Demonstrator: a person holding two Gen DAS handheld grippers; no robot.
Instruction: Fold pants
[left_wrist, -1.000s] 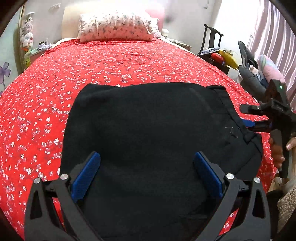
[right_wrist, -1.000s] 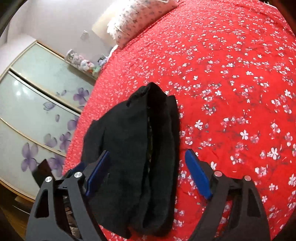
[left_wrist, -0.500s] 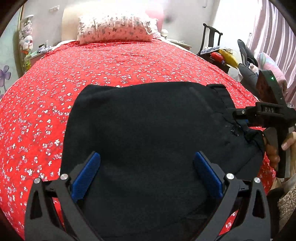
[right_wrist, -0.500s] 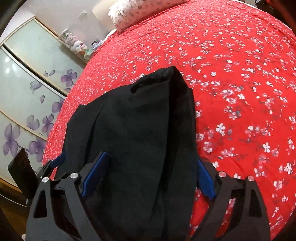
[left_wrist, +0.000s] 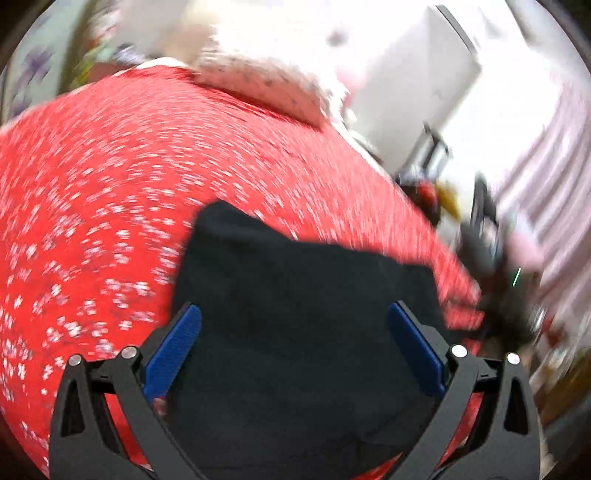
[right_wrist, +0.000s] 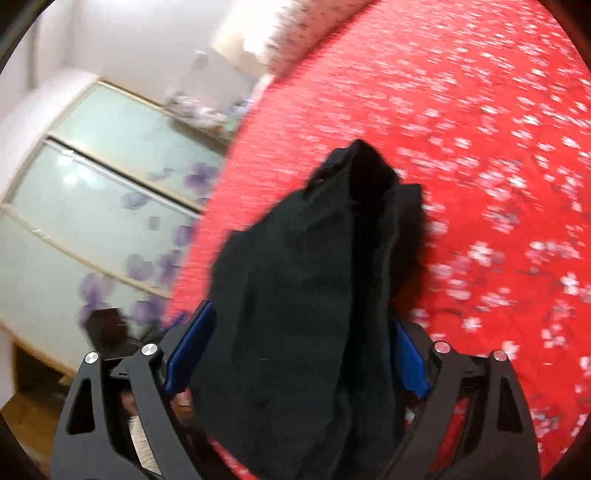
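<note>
- The folded black fabric pants (left_wrist: 303, 332) lie near the foot edge of the red flowered bedspread (left_wrist: 110, 192).
- The left gripper (left_wrist: 293, 347) stands spread wide, straddling the pants without pinching them.
- The right gripper (right_wrist: 295, 354) has just been closing; the pants bunch between its blue pads (right_wrist: 190, 350); whether they pinch, I cannot tell.

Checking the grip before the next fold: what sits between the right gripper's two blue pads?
In the right wrist view, the bunched black pants fill the gap of the right gripper, over the red floral bedspread.

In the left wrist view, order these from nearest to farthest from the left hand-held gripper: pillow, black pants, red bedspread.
1. Black pants, between the left hand-held gripper fingers.
2. Red bedspread, beneath and beyond the pants.
3. Pillow, at the bed's far end.
</note>
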